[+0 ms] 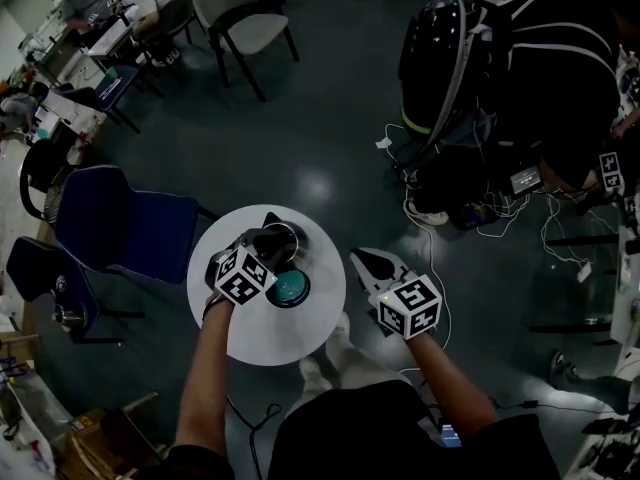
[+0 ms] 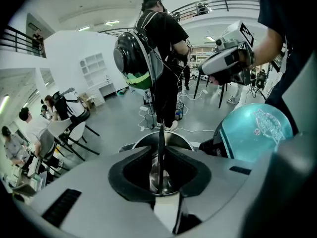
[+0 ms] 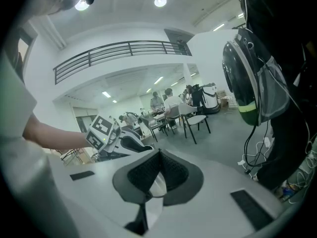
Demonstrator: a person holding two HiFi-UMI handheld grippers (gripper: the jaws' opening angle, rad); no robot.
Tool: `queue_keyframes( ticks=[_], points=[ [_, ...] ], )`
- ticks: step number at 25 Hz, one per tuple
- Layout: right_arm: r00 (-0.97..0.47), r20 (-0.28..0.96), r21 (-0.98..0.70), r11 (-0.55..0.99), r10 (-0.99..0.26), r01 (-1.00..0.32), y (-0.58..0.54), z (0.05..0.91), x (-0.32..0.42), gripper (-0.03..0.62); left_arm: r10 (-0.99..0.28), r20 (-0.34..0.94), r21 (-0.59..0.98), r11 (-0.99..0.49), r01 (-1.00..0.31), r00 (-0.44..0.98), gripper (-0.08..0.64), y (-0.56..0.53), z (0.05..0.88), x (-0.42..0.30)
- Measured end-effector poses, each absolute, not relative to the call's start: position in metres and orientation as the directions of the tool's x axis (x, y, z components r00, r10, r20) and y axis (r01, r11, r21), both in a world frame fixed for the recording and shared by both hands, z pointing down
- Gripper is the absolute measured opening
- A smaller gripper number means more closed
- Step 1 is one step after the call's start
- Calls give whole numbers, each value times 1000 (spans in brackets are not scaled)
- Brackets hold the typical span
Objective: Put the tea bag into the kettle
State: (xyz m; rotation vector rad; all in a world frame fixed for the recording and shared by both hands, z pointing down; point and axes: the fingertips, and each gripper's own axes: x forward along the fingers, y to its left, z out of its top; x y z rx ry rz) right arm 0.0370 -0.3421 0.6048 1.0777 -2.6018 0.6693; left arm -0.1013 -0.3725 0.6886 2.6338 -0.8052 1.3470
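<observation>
An open steel kettle (image 1: 287, 236) stands on the round white table (image 1: 262, 340), with its teal lid (image 1: 290, 288) lying beside it. My left gripper (image 1: 268, 226) hovers at the kettle's mouth. In the left gripper view its jaws (image 2: 159, 151) stand nearly together around a thin dark strip (image 2: 160, 138), apparently the tea bag edge-on, above the kettle rim (image 2: 173, 135). The lid (image 2: 255, 133) shows at the right. My right gripper (image 1: 362, 258) hangs off the table's right edge, shut and empty (image 3: 158, 152).
Blue chairs (image 1: 120, 223) stand left of the table. A person with a black backpack (image 1: 450, 58) stands beyond it, and cables (image 1: 480, 218) lie on the floor to the right. More chairs and desks fill the far left.
</observation>
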Motion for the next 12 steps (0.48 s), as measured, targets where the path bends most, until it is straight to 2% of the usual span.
queue_keyframes(
  ticks=[12],
  points=[
    [-691, 397, -310, 620, -604, -721, -346, 607, 35, 17, -413, 765, -148, -859, -490, 493, 113, -376, 693, -108]
  ],
)
